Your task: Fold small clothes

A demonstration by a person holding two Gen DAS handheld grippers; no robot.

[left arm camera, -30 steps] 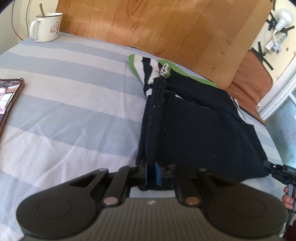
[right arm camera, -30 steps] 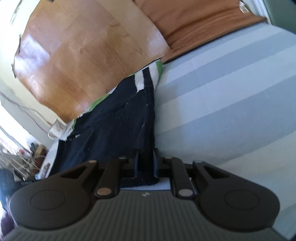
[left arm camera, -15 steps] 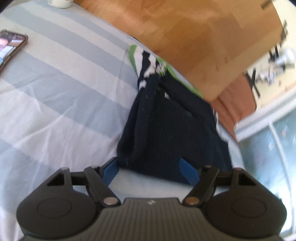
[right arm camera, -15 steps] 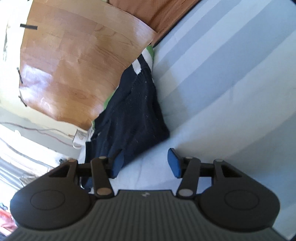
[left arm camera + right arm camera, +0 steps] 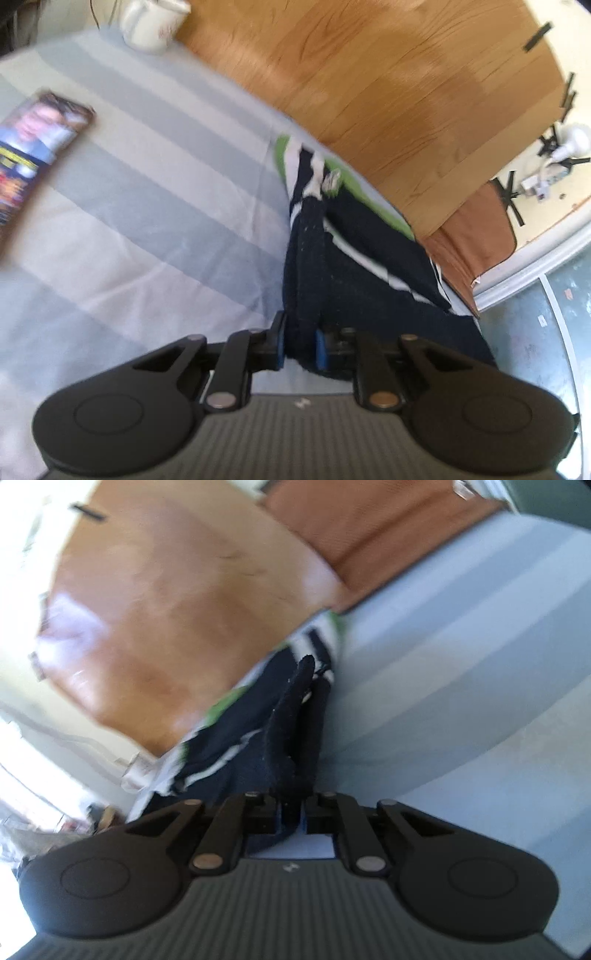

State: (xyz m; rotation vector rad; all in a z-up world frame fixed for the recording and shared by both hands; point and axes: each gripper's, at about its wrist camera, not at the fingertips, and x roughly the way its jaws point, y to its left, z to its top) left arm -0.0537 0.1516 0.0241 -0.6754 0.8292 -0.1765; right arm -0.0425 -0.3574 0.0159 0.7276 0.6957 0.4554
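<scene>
A dark navy knitted garment (image 5: 369, 288) lies folded on the blue-and-white striped sheet (image 5: 147, 192), on top of a green, white and navy striped piece (image 5: 295, 162). My left gripper (image 5: 299, 347) has its jaws closing on the navy garment's near left edge, and the blue pads pinch a thick fold of it. In the right wrist view the same navy garment (image 5: 273, 716) rises in a ridge from my right gripper (image 5: 291, 812). Its jaws are closing tight on the near right edge of the cloth. The striped piece (image 5: 325, 635) shows beyond.
A phone (image 5: 33, 147) with a lit screen lies on the sheet at the left. A white mug (image 5: 151, 22) stands at the far left corner. A wooden headboard (image 5: 388, 74) and a brown cushion (image 5: 476, 229) bound the far side.
Both grippers let go of the navy garment, opened wide, then closed again on its near edge. Both views have shifted and the cloth now lifts a little in the jaws.
</scene>
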